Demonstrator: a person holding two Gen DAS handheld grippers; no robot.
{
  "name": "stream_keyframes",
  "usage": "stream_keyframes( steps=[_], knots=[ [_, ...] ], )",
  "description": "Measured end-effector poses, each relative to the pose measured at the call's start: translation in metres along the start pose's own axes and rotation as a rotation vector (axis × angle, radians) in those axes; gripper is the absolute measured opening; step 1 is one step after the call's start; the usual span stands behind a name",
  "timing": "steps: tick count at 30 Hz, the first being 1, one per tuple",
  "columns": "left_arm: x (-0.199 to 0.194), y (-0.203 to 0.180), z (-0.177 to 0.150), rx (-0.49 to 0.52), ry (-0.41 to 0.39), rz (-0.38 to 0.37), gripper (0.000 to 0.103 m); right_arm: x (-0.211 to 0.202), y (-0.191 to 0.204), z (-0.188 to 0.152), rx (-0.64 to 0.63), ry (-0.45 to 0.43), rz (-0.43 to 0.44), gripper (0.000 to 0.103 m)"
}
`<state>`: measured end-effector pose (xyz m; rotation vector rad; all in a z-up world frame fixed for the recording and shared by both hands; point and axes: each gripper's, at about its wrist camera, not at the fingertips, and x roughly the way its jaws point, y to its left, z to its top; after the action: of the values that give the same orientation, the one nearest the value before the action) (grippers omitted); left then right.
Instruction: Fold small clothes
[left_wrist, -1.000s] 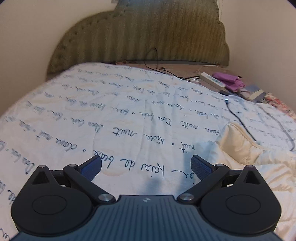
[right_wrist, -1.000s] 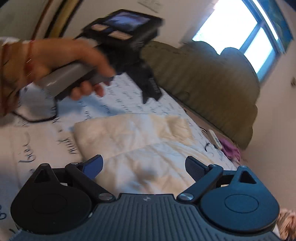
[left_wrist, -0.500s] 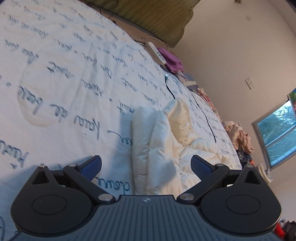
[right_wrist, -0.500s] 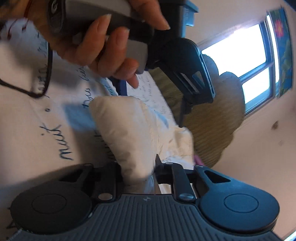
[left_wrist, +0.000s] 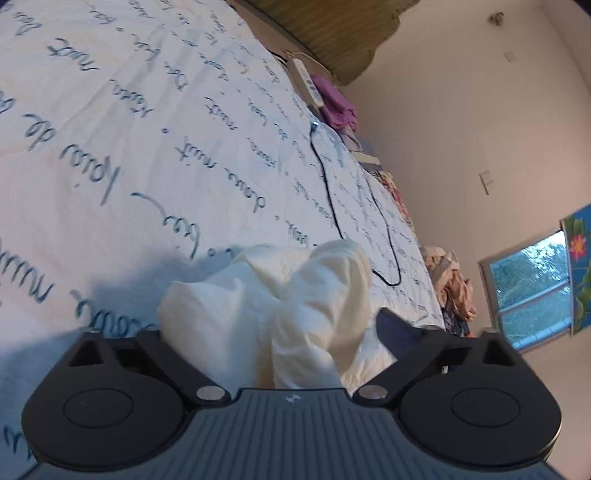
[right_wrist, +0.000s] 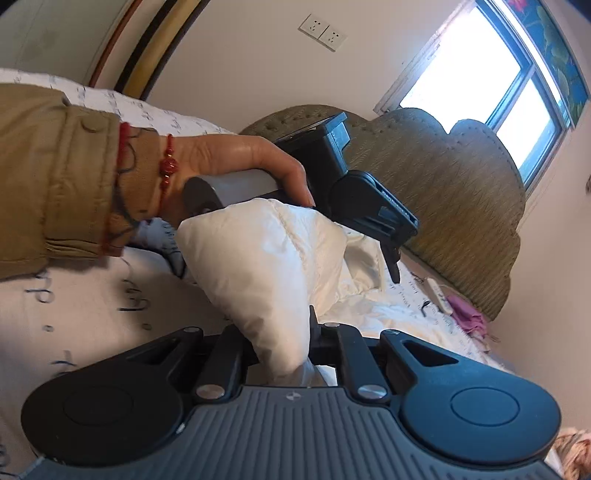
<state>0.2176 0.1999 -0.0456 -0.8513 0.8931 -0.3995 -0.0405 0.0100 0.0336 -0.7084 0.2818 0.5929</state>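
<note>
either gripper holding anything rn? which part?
Right gripper: shut on a folded corner of the cream garment, lifted off the bedsheet. Left gripper: fingers open, the garment bunched between them, not clamped.

The left wrist view looks low along the bed (left_wrist: 155, 122), tilted, toward the headboard (left_wrist: 332, 33) and far window (left_wrist: 528, 295), very near the cream garment (left_wrist: 295, 306). The right wrist view faces the same headboard (right_wrist: 454, 192) from close range; both share the garment (right_wrist: 266, 266) and purple cloth (right_wrist: 467, 314).
</note>
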Motion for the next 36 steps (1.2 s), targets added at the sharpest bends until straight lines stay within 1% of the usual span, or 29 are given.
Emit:
stream_keyframes(
  steps=[1,2,4,7,11,15,16,19,22,24,29,33,36],
  knots=[
    [-0.003,0.001,-0.003,0.000,0.006,0.033,0.051,-0.005,0.003,-0.002,0.020,-0.007,0.014,0.014],
    [-0.007,0.003,-0.007,-0.009,0.003,0.058,0.047,-0.005,0.001,-0.001,0.040,-0.013,0.028,0.014],
    [-0.020,0.006,-0.014,-0.022,-0.026,0.071,0.033,-0.009,-0.002,0.001,0.084,-0.023,0.071,0.014],
    [-0.052,0.003,-0.024,-0.008,-0.093,0.120,0.027,-0.020,-0.003,0.006,0.135,-0.062,0.152,0.014],
    [-0.109,-0.018,-0.032,0.044,-0.209,0.173,0.026,-0.039,-0.010,0.020,0.208,-0.145,0.262,0.014],
    [-0.155,-0.052,-0.029,0.072,-0.304,0.160,0.026,-0.059,-0.040,0.033,0.364,-0.248,0.357,0.014],
    [-0.161,-0.063,-0.028,0.088,-0.320,0.154,0.026,-0.063,-0.054,0.036,0.423,-0.274,0.380,0.014],
    [-0.169,-0.103,-0.022,0.145,-0.355,0.134,0.026,-0.075,-0.092,0.030,0.598,-0.333,0.428,0.014],
    [-0.157,-0.145,-0.018,0.189,-0.361,0.095,0.026,-0.083,-0.136,0.011,0.792,-0.384,0.453,0.014],
    [-0.140,-0.175,-0.018,0.235,-0.355,0.083,0.026,-0.089,-0.160,-0.007,0.904,-0.415,0.449,0.014],
    [-0.086,-0.242,-0.028,0.353,-0.328,0.083,0.026,-0.104,-0.212,-0.069,1.162,-0.485,0.376,0.014],
    [-0.033,-0.275,-0.038,0.398,-0.269,0.089,0.026,-0.109,-0.237,-0.124,1.364,-0.503,0.336,0.014],
    [0.010,-0.293,-0.048,0.450,-0.220,0.123,0.026,-0.110,-0.244,-0.164,1.486,-0.498,0.288,0.014]
  ],
)
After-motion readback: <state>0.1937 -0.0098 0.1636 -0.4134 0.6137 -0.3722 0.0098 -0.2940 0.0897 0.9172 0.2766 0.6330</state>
